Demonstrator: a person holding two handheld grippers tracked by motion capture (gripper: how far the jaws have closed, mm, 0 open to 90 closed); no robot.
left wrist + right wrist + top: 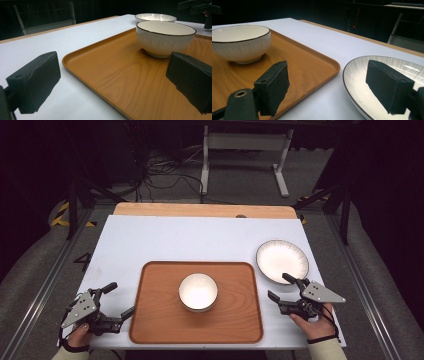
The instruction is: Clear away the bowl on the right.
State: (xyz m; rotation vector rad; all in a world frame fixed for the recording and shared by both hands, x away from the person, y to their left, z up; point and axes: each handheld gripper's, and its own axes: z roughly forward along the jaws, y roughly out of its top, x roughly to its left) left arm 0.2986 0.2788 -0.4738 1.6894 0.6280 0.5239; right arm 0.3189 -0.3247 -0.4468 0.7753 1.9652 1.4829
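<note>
A white bowl [198, 291] with a dark rim stands in the middle of a wooden tray [155, 320]. A white plate [281, 261] with a dark rim lies on the table right of the tray. My left gripper [118, 299] rests open at the tray's left edge; its jaws frame the tray [120, 75] and bowl [165, 37], with the plate [155, 17] behind. My right gripper [280, 286] is open just in front of the plate, between plate and tray. Its jaws straddle the gap between the tray [307, 62] and the plate [357, 82]; the bowl [240, 42] stands off to the left.
The white table top [200, 240] has a wooden strip [200, 210] along its far edge. A white stand [245, 150] and cables lie on the dark floor beyond. Metal rails run along both sides of the table.
</note>
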